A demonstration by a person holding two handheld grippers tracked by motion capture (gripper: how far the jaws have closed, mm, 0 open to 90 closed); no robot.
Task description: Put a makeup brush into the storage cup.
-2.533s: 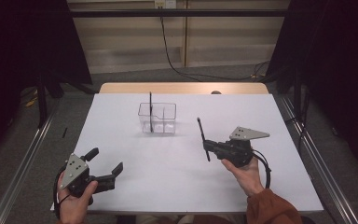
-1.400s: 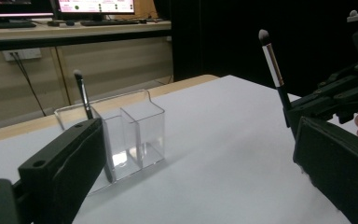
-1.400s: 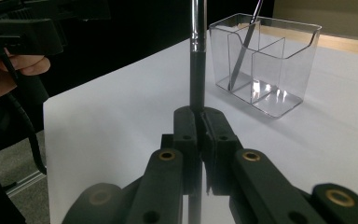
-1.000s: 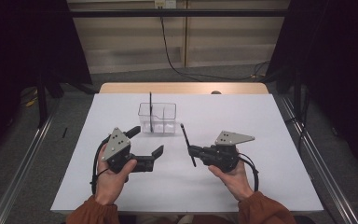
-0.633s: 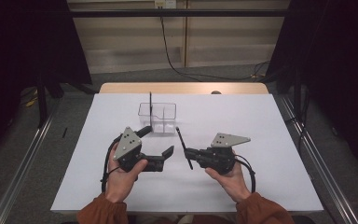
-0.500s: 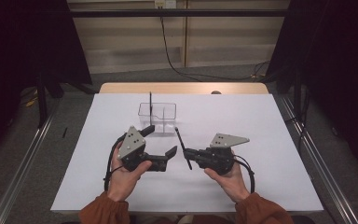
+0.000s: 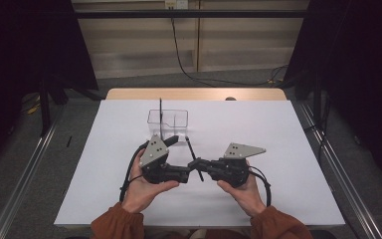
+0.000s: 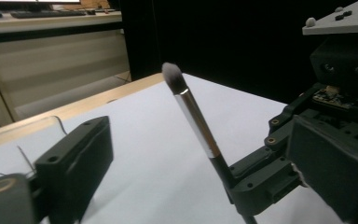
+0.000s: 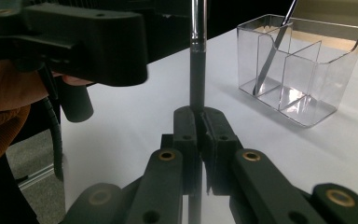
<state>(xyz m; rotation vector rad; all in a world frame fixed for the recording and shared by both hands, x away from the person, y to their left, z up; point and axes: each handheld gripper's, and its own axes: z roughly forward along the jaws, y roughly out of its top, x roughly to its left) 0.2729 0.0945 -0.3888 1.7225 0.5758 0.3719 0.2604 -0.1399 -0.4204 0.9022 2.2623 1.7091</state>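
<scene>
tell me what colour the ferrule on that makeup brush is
Shiny silver, between a black handle and a greyish-white tip; the brush shows best in the left gripper view, held by the right gripper.

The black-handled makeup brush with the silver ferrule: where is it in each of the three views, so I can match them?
High view: the black-handled makeup brush slants at centre, between the two grippers, gripped by the right gripper.
Left gripper view: it rises diagonally at centre, grey bristle tip uppermost.
Right gripper view: its handle stands upright at centre, clamped between the jaws.
Shared landmark: the clear plastic divided organiser.
</scene>
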